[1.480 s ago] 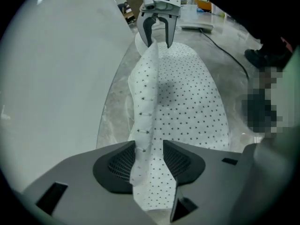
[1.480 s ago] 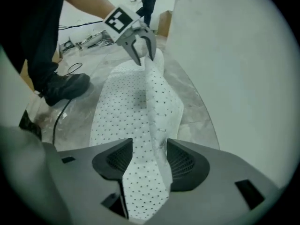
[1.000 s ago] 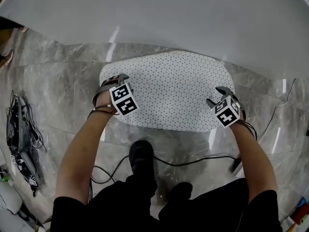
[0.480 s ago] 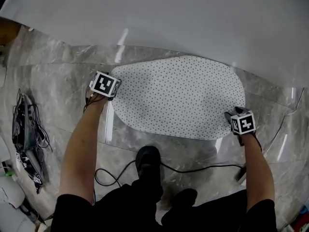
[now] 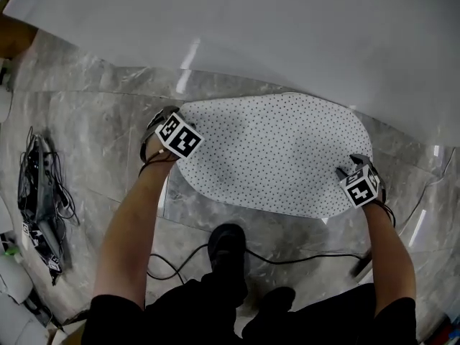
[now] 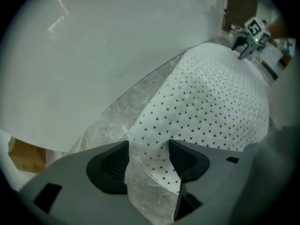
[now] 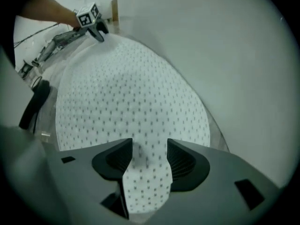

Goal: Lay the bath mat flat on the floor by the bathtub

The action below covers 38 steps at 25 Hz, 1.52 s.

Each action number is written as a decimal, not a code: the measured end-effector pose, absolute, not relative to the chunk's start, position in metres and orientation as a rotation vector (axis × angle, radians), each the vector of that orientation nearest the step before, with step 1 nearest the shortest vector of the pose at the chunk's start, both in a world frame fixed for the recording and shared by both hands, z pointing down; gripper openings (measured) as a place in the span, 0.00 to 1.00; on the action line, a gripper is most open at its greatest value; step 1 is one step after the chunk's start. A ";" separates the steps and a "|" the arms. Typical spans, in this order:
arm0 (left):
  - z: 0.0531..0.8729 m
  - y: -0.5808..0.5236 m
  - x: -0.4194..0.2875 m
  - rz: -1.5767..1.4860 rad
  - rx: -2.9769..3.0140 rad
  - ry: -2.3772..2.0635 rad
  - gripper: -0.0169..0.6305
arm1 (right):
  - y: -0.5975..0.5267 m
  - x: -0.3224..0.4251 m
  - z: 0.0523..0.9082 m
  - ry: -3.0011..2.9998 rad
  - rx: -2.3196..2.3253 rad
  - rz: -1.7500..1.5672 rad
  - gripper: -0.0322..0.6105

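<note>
White with small dark dots, the oval bath mat (image 5: 273, 153) lies spread on the grey marble floor (image 5: 93, 142), its far long edge just beside the white wall of the bathtub (image 5: 251, 27). The mat looks flat across its middle.

At the mat's left end, the left hand-held gripper (image 5: 164, 121) points steeply down. Its jaws have just been opening and now stand wide apart, released, with the mat's rim and a strip of bare floor between them; the pads do not press on the fabric.

At the mat's right end, near its front edge, the right hand-held gripper (image 5: 351, 165) also points down. Its jaws have just been closing a little but are still apart, straddling the mat's edge without clamping it.

A black cable (image 5: 287, 259) trails across the floor in front of the mat.
</note>
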State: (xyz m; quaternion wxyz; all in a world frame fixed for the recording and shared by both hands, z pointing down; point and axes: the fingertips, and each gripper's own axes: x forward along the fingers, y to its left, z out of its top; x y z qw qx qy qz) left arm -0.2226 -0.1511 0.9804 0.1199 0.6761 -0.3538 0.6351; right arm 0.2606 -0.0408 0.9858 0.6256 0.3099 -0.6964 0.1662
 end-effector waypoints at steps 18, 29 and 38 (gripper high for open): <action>0.957 -0.085 -0.196 1.508 2.182 -0.906 0.44 | -0.187 -0.029 0.987 -1.876 0.329 0.054 0.52; 0.962 -0.081 -0.213 1.524 2.129 -0.952 0.44 | -0.156 -0.019 0.962 -1.894 0.413 -0.307 0.21; 0.966 -0.068 -0.182 1.562 2.161 -0.861 0.44 | -0.160 0.004 0.954 -1.840 0.611 -0.352 0.47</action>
